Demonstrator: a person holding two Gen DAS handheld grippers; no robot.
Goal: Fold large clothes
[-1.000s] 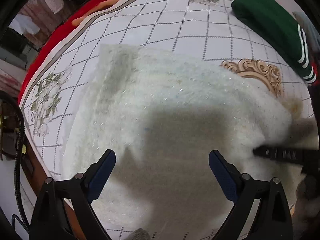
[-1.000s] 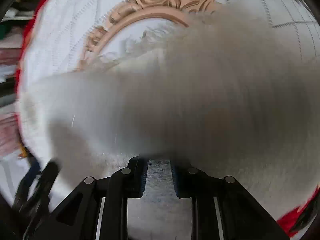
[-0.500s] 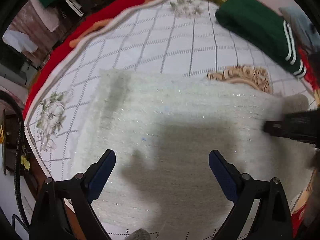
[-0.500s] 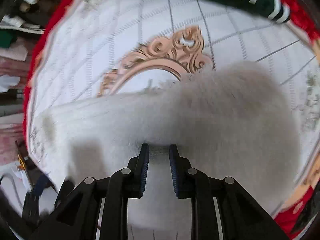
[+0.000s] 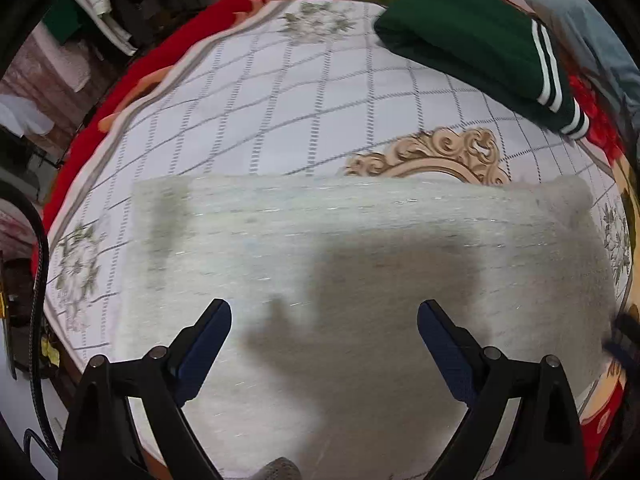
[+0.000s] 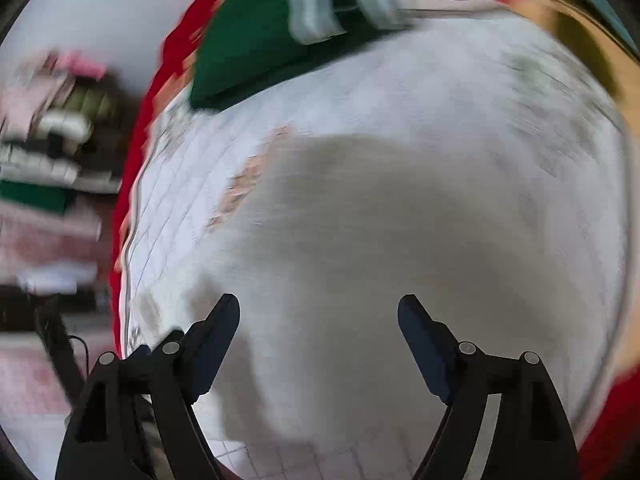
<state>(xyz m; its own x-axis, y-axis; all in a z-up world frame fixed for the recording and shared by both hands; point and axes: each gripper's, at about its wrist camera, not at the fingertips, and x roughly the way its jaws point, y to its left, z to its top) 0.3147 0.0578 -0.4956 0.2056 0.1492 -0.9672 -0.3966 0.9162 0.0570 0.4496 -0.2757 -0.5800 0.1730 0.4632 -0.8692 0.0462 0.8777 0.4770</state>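
Each view is taken from just behind a claw, looking steeply down along its two fingers at close range. The fluffy white knitted garment (image 5: 360,264) and the folded dark green garment with white stripes (image 5: 472,40) on the checked bed cover (image 5: 280,112) are shared; the right view is blurred.

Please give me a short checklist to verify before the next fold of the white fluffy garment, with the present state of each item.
1. Left gripper empty, jaws apart: ok.
2. Right gripper free of cloth: ok; its jaws are opening and nothing is between them.
3. White fluffy garment lies flat, far edge straight: ok.
4. Its near edge even: cannot tell, hidden below the grippers.
5. Folded green garment apart from the white one: ok.
6. Right wrist view sharp enough to aim a grasp: not ok, blurred.
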